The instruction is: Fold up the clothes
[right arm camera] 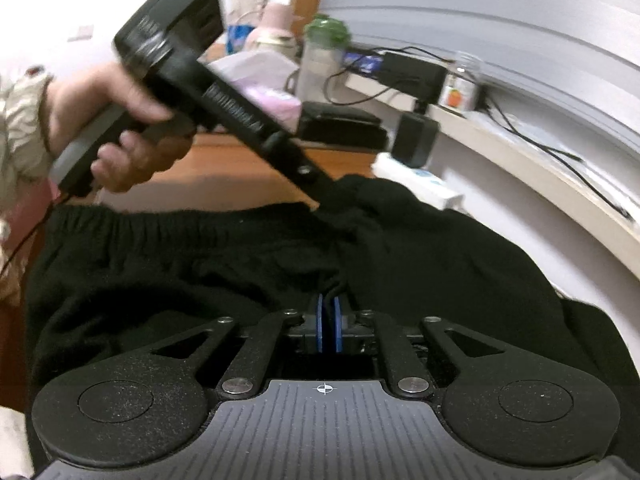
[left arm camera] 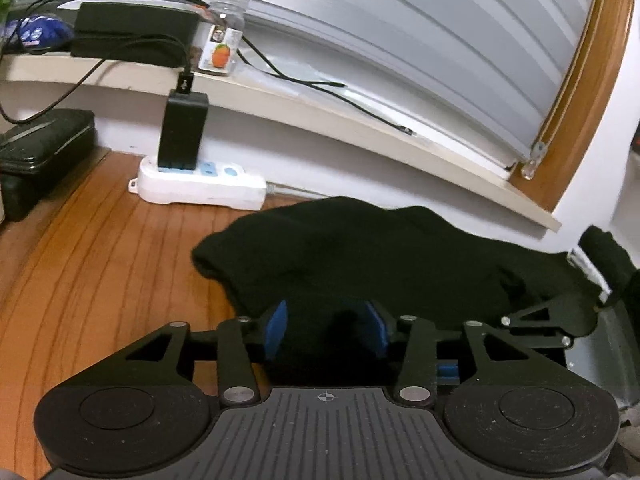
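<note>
- Black garment spread in a rumpled heap on the wooden surface, just below the window ledge; elastic waistband visible in the right wrist view.
- Left tongs spread apart, blue pads on either side of a hump of black cloth; no firm pinch visible.
- Right tongs pressed nearly together, blue pads pinching a thin fold of the garment.
- In the right wrist view, left tool held by a hand, angled down with its tip buried in the cloth near the waistband.
- White power strip on the surface beyond the garment, black adapter plugged in upright.
- Clear jar with an orange label on the ledge, beside a black box and trailing cables.
- Dark case at far left on the surface.
</note>
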The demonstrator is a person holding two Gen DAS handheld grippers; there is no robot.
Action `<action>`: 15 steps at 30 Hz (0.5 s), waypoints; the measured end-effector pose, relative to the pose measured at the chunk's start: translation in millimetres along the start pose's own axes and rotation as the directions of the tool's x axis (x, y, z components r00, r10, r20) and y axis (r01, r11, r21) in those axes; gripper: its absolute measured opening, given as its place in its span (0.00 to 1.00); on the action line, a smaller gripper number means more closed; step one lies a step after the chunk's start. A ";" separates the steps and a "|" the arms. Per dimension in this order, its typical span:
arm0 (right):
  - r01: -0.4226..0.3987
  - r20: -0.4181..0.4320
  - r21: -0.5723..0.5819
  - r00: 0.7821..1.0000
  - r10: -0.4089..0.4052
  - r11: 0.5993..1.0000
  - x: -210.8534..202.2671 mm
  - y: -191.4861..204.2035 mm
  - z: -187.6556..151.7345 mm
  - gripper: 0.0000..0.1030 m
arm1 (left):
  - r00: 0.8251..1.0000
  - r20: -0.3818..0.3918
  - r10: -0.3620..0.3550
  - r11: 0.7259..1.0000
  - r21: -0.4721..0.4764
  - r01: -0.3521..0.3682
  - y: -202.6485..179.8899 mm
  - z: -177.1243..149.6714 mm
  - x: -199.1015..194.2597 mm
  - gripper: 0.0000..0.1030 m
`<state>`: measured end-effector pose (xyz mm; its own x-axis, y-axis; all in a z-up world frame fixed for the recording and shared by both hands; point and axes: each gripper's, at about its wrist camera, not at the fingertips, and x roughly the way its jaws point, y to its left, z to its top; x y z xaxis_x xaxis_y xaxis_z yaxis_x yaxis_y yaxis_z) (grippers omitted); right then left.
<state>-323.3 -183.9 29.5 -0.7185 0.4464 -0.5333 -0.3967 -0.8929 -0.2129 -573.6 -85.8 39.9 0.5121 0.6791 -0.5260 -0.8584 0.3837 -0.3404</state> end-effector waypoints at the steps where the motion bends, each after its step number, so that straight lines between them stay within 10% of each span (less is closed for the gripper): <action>1: 0.000 0.001 -0.004 1.000 0.000 1.000 1.6 1.4 1.6 0.09 | 1.000 -0.007 0.008 1.000 0.014 -0.008 -2.6 -0.9 1.7 0.45; 7: -0.005 0.003 0.004 1.000 0.005 1.000 6.9 3.2 5.8 0.09 | 0.987 -0.032 0.160 0.968 0.199 -0.150 -20.9 -11.8 11.7 0.17; 15: -0.056 0.037 0.026 0.998 0.055 0.998 -21.3 35.1 25.4 0.45 | 0.976 -0.037 0.213 0.931 0.309 -0.192 -16.4 -4.7 23.0 0.16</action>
<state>-336.4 -223.3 54.2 -0.7603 0.3981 -0.5133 -0.3701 -0.9149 -0.1614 -547.7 -79.4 29.7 0.3178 0.7220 -0.6146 -0.9069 0.4206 0.0252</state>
